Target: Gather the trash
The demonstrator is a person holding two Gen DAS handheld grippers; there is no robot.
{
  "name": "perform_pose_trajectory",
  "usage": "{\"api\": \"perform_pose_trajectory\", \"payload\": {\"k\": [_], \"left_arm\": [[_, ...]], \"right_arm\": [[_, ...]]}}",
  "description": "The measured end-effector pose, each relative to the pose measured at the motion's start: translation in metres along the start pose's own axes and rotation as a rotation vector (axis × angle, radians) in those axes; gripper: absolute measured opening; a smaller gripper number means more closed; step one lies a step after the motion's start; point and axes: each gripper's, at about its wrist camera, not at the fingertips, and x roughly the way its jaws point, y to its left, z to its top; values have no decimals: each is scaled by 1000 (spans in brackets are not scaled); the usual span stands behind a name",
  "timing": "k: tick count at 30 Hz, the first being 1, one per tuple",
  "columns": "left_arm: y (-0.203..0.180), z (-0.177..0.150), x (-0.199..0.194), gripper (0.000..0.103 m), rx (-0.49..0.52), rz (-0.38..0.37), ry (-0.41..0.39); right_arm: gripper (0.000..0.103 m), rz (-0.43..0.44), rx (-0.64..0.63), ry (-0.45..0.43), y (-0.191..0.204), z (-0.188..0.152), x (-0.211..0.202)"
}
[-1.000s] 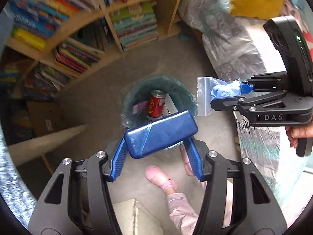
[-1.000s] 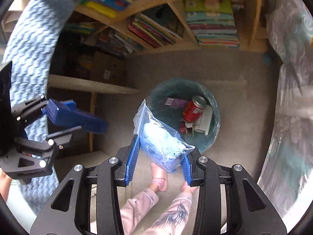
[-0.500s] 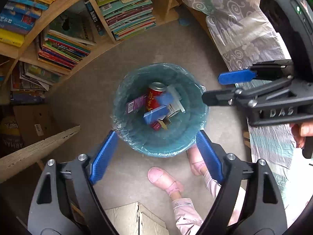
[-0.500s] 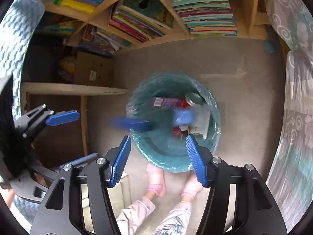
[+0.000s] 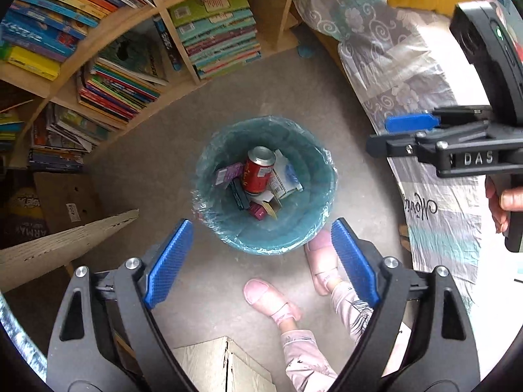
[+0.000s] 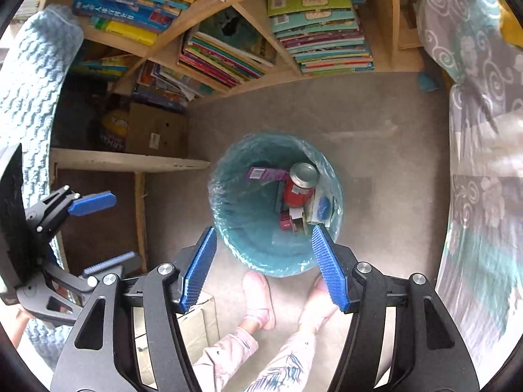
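A teal bin (image 5: pixel 294 228) lined with a clear bag stands on the floor right below both grippers. In it lie a red can (image 5: pixel 258 173), a dark blue box (image 5: pixel 239 194), a clear bag with something blue inside (image 5: pixel 288 173) and small cartons. My left gripper (image 5: pixel 260 228) points straight down over the bin. Its jaws are opening with nothing between them. My right gripper (image 6: pixel 263 230) hangs over the bin (image 6: pixel 242 209) too, jaws opening and empty. The can (image 6: pixel 299 186) and the clear bag (image 6: pixel 322 207) show there as well. Each gripper appears in the other's view: right (image 5: pixel 389 134), left (image 6: pixel 104 233).
A wooden bookshelf (image 5: pixel 196 32) full of books stands behind the bin. A bed with a patterned cover (image 5: pixel 408 75) runs along the right. A person's feet in pink slippers (image 5: pixel 271 297) stand just in front of the bin. A cardboard box (image 5: pixel 225 362) and a wooden board (image 5: pixel 65 245) sit near.
A second ago my left gripper held a blue box and my right held a clear bag with blue contents. Both have opened and the two things have dropped into the bin.
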Motion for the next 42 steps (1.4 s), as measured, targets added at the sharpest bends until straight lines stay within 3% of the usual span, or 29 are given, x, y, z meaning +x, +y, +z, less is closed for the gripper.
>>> {"api": "perform_pose_trajectory", "payload": {"k": [2, 7, 12, 17, 20, 23, 29, 35, 39, 42], "left_arm": [[-2, -1, -12, 84, -7, 4, -15], [-9, -10, -49, 85, -17, 3, -54], [-17, -23, -100, 93, -43, 21, -111], [-19, -37, -157, 96, -102, 50, -169], [-19, -50, -197, 96, -150, 71, -218], [-15, -66, -237, 96, -209, 95, -274], [11, -104, -304, 96, -386, 168, -374], [44, -155, -362, 96, -628, 289, -473], [60, -201, -392, 96, -805, 404, -519], [73, -239, -407, 96, -939, 444, -550]], "right_arm": [[69, 4, -3, -13, 4, -6, -11], [70, 27, -28, -9, 20, -25, -38], [86, 31, -59, -10, 37, -46, -72], [87, 31, 6, -25, 44, -60, -108], [88, 6, -23, -36, 59, -64, -130], [88, -59, -100, -79, 81, -62, -159], [88, -62, -298, -101, 138, -48, -197], [88, -7, -552, -87, 225, -33, -212], [88, 51, -753, -95, 297, -33, -217], [88, 80, -872, -94, 345, -40, -216]]}}
